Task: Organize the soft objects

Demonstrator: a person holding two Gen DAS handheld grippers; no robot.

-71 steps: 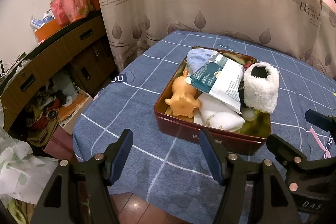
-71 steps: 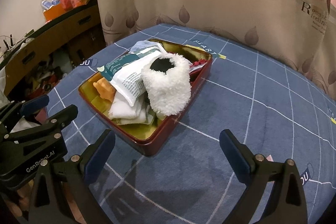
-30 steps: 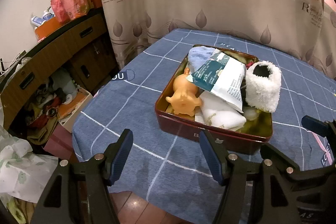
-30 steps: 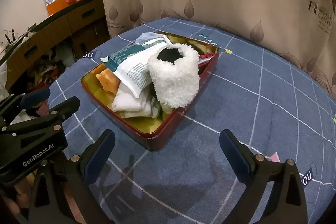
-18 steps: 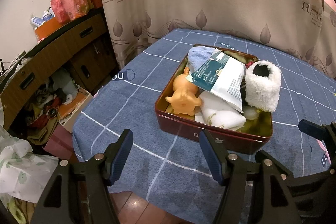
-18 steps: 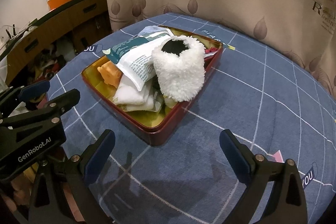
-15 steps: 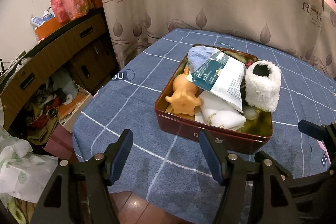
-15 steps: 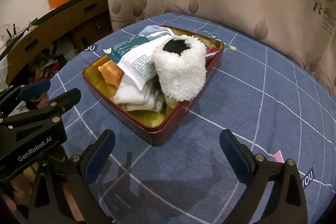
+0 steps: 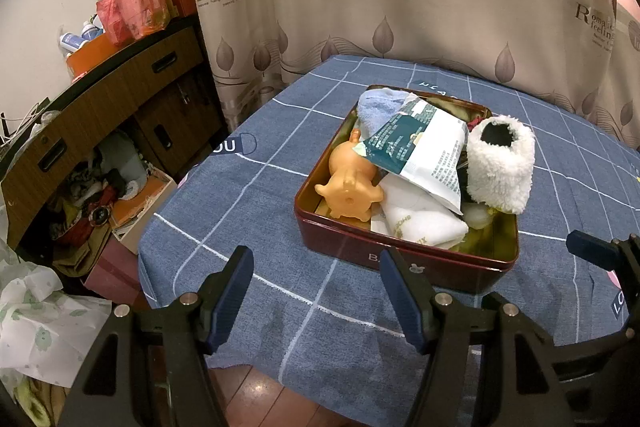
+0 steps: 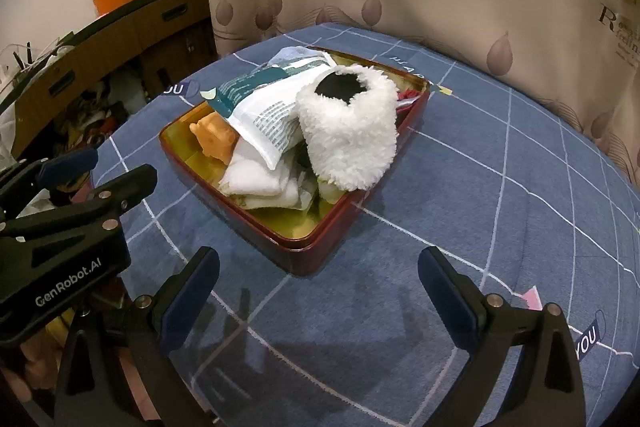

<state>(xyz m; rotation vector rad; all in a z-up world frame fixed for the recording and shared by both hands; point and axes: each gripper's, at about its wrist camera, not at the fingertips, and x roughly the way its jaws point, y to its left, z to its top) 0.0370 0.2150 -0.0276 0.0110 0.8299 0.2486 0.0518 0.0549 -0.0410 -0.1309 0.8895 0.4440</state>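
A dark red tin box sits on the blue checked tablecloth. It holds an orange rubber pig toy, a white fluffy slipper, a white and teal packet, a folded white cloth and a blue cloth. My left gripper hovers open in front of the box's near wall, nothing between its fingers. My right gripper stands open over the cloth before the box's corner.
A brown cabinet with clutter below it stands to the left of the table, with a red bag on top. A leaf-print curtain hangs behind. Bare tablecloth lies right of the box. Crumpled white paper lies at the lower left.
In the right wrist view the box and slipper have slid slightly to the right and closer over the last second. The left wrist view is unchanged.
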